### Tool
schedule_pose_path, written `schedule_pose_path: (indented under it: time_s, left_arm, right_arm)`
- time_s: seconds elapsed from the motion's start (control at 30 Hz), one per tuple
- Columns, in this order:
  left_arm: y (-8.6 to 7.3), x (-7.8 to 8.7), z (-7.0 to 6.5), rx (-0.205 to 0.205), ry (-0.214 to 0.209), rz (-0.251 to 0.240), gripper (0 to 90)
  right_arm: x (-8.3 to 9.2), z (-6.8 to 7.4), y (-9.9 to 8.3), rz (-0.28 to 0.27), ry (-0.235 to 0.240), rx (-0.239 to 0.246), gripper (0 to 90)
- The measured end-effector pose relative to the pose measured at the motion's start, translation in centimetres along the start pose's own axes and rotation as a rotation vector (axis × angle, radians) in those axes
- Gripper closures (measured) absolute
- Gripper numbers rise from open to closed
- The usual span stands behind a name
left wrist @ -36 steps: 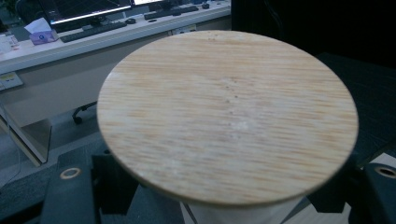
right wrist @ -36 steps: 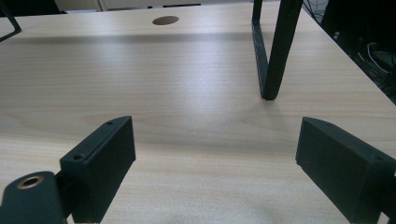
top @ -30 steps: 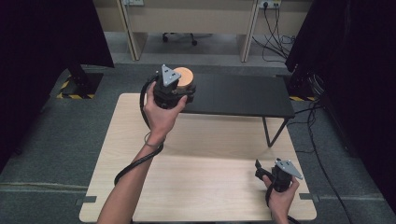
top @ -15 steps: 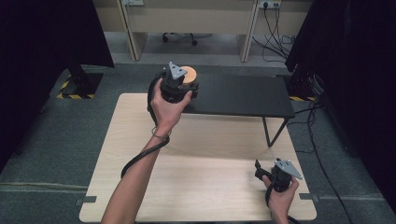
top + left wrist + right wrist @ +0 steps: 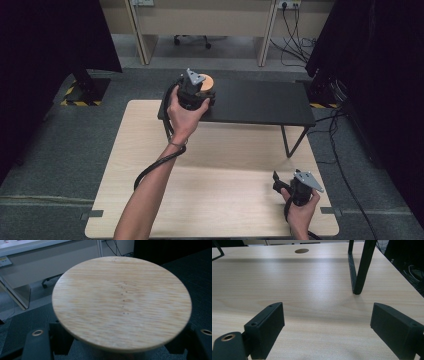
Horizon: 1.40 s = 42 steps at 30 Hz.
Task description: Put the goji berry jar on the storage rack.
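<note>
Holding a round, flat, light bamboo-grained wooden disc between the two black jaws of the left gripper, one jaw showing at each lower corner of the left gripper view and pressing against the disc's rim. Lying nearly level there, face up, tilting slightly toward the camera, with a short line of small dark specks running down its middle. Appearing in the high view as an orange-tan circle just beyond the grey three-cornered plate on the gripper, over the left end of a dark, low, rectangular black shelf standing on thin black metal legs; whether touching the shelf top or hovering just above it, not possible to tell. Reaching forward from the bottom of the high view, the left forearm, with a black cable looping from the wrist back along the arm.

Resting low near the right front corner of the pale, light-wood rectangular table, the right gripper, well apart from the left one. Standing wide apart, its black jaws, gripping nothing, with bare wood grain lying between them in the right gripper view. Planting on the tabletop ahead of the jaws, one black metal leg of the shelf, and farther off a small dark round hole in the table surface.

Surrounding the table, grey carpeted floor, black curtains on both sides, and beige desks with cables along the far wall.
</note>
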<state>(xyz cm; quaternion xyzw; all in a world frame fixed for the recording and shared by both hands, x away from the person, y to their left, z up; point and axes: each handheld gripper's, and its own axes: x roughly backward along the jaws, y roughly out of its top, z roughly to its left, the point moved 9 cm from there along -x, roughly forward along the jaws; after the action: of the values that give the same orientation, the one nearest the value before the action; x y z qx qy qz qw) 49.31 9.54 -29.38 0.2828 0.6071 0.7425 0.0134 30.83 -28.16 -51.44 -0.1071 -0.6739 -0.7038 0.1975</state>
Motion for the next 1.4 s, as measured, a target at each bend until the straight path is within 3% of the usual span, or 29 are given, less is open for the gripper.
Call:
schedule_pose_path:
  time_s: [0.33, 0.57, 1.4]
  left_arm:
    - [-0.3, -0.7, 0.4, 0.021, -0.002, 0.015, 25.5]
    - [-0.6, -1.0, 0.7, 0.096, -0.015, 0.012, 25.4]
    - [-1.0, -1.1, 0.7, 0.1, -0.012, -0.01, 25.4]
  right_arm:
    - [0.0, 0.1, 0.0, -0.002, -0.001, 0.003, 11.9]
    - [0.1, 0.2, 0.0, 0.0, -0.005, 0.009, 11.9]
    - [0.1, 0.2, 0.0, -0.001, -0.006, 0.013, 11.9]
